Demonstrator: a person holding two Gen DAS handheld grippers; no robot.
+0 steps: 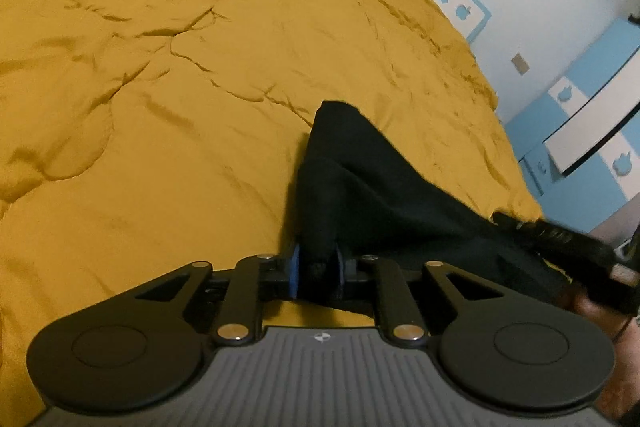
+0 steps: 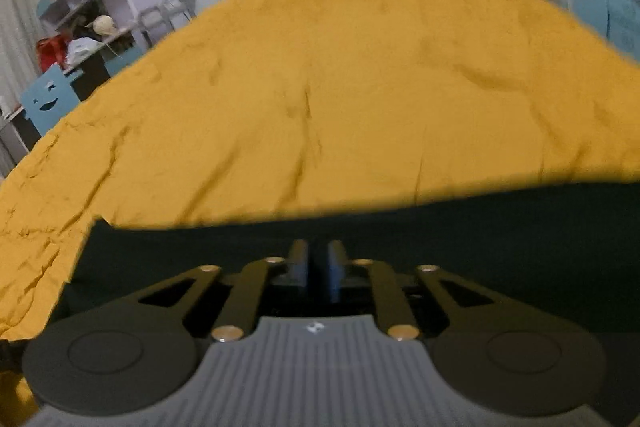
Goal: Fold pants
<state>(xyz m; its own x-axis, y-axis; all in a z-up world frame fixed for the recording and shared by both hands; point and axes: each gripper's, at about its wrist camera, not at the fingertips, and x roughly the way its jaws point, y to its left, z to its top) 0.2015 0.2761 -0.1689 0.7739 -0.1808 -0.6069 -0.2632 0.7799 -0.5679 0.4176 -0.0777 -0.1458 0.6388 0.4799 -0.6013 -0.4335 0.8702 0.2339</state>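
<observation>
Black pants (image 1: 372,183) of soft dark fabric lie on a bed covered by a wrinkled mustard-yellow quilt (image 1: 160,67), with part of them lifted off it. In the left wrist view, the left claw (image 1: 318,271) is clenched on a bunched fold of the cloth, which rises between its blue pads (image 1: 295,273) and stretches away toward the right. At that view's right edge, the right claw (image 1: 560,239) appears as a dark blurred bar against the same fabric, and part of a hand (image 1: 624,379) shows below it.

In the right wrist view, the right claw (image 2: 318,267) has its blue pads (image 2: 334,273) drawn nearly together over the dark cloth (image 2: 480,247); a thin layer seems pinched between them, though blur and darkness make that uncertain. The fabric spreads as a broad band across the lower frame, with the yellow quilt (image 2: 340,87) beyond it. Light blue and white furniture (image 1: 592,115) stands by the wall beside the bed.
</observation>
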